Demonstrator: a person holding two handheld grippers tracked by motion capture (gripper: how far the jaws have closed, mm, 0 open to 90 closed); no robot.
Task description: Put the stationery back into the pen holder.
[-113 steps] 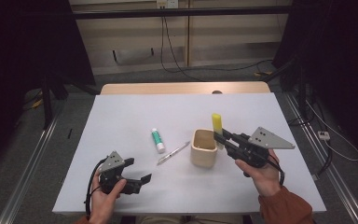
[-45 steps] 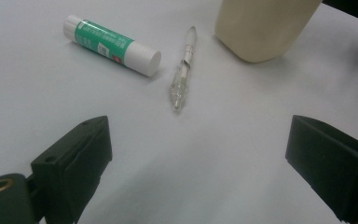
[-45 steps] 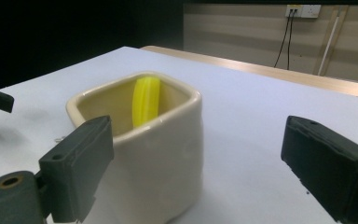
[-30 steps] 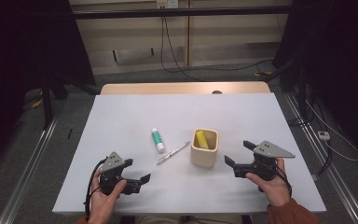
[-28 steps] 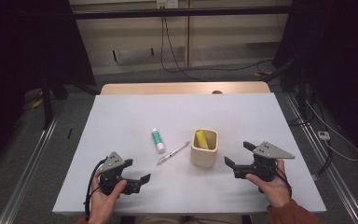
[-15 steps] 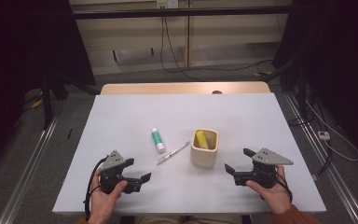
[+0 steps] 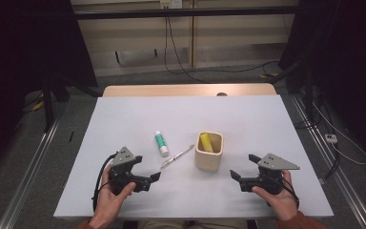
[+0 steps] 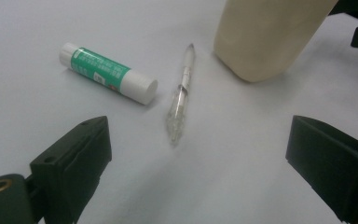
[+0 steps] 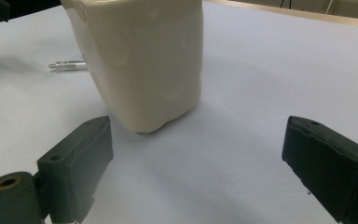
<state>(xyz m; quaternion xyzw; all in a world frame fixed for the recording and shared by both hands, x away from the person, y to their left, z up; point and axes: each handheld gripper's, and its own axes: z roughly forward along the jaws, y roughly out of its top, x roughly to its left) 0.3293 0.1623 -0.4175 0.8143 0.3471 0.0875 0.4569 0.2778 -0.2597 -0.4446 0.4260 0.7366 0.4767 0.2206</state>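
Both hands sit low at the near edge of the table [image 7: 124, 119], forearms coming in from the bottom. The left gripper [image 7: 153, 177] rests near the left front corner and points right, toward the middle; its jaws are spread wide with nothing between them. The right gripper [image 7: 233, 175] mirrors it on the other side and points left toward the cup [image 7: 208, 157], jaws gaping too, nothing held.

The cup is a cream, squarish thing standing upright near the middle of the table, between the two grippers but a bit farther out. From above you can see a yellow marker [image 7: 205, 142] standing inside it, leaning on the left wall. The gripper views don't give you that, just the cup's outer sides.

The left gripper view does give you the details up close: a clear pen [image 8: 181, 95] lying flat just ahead of the jaws, tip aimed at the cup, and a glue stick [image 8: 108, 73] with a green label and white cap lying beside it, not touching. I think there's small print on the label, but it's too blurry to read.

The right gripper view has the cup [image 9: 137, 60] close ahead, with the pen's [image 9: 67, 65] end poking out past it.
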